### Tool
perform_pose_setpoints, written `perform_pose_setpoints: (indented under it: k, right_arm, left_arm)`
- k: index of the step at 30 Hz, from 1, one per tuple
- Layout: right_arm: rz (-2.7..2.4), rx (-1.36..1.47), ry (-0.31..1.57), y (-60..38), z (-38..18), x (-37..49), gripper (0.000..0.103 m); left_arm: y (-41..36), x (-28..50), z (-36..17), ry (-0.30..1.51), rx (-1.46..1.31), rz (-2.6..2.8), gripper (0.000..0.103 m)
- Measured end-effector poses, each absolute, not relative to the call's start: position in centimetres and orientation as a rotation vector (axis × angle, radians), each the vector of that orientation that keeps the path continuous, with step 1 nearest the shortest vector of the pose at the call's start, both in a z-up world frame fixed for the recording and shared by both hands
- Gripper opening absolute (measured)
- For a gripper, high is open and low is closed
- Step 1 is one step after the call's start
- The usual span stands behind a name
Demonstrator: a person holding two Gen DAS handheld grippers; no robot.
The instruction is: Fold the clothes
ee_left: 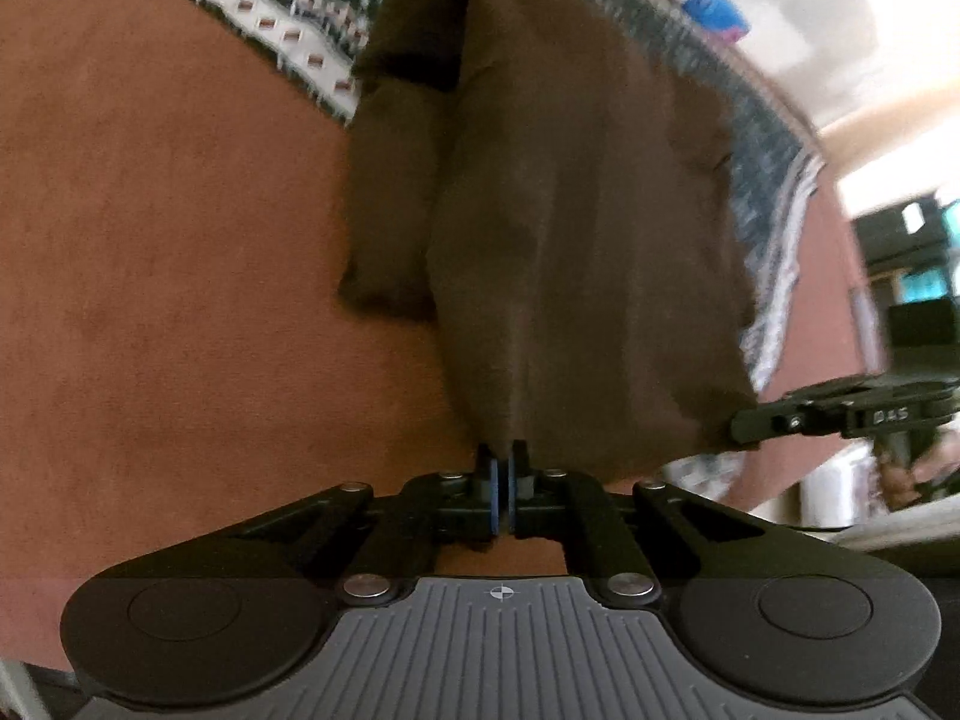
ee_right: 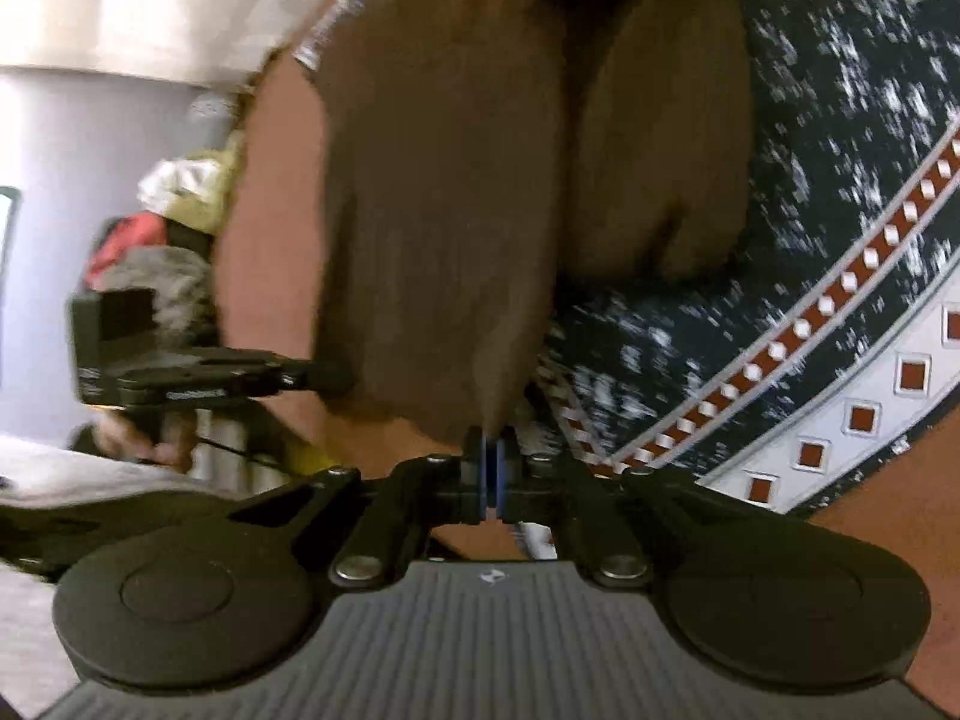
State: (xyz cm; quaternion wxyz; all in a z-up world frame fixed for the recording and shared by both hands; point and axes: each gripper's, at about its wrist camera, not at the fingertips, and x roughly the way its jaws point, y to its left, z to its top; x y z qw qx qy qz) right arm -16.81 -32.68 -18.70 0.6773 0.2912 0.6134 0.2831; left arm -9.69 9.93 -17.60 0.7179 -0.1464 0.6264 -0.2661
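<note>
A dark brown garment (ee_left: 570, 228) hangs stretched between both grippers above the bed. My left gripper (ee_left: 503, 462) is shut on its near edge. In the left wrist view my right gripper (ee_left: 744, 423) grips the garment's right corner. A folded part or sleeve (ee_left: 390, 210) droops on the left. In the right wrist view my right gripper (ee_right: 492, 441) is shut on the same brown garment (ee_right: 444, 210), and my left gripper (ee_right: 336, 375) holds its other corner at the left. The views are blurred by motion.
A rust-brown bedsheet (ee_left: 150, 270) lies below. A dark patterned blanket (ee_right: 840, 240) with a white and red border lies beyond the garment. A pile of clothes (ee_right: 174, 222) sits at the left. A blue packet (ee_left: 714, 6) lies far right.
</note>
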Motion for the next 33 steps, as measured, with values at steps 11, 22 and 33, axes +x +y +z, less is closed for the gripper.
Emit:
perform_pose_setpoints:
  k: [11,22,33]
  right_arm:
    - [0.636,0.926,1.163,-35.2,-16.5,-8.3,0.003]
    - [0.429,0.916,1.123,-36.8,-18.0,-5.1,0.032]
    - [0.44,0.508,1.052,-35.1,-14.9,-7.1,0.052]
  left_arm:
    - [10.0,-1.0,-15.6,1.218,-0.579,-0.48,0.011]
    - [11.6,1.2,-14.0,1.124,-0.463,-0.376,0.059]
    - [8.1,-1.4,-13.0,0.999,-0.061,-0.545,0.061]
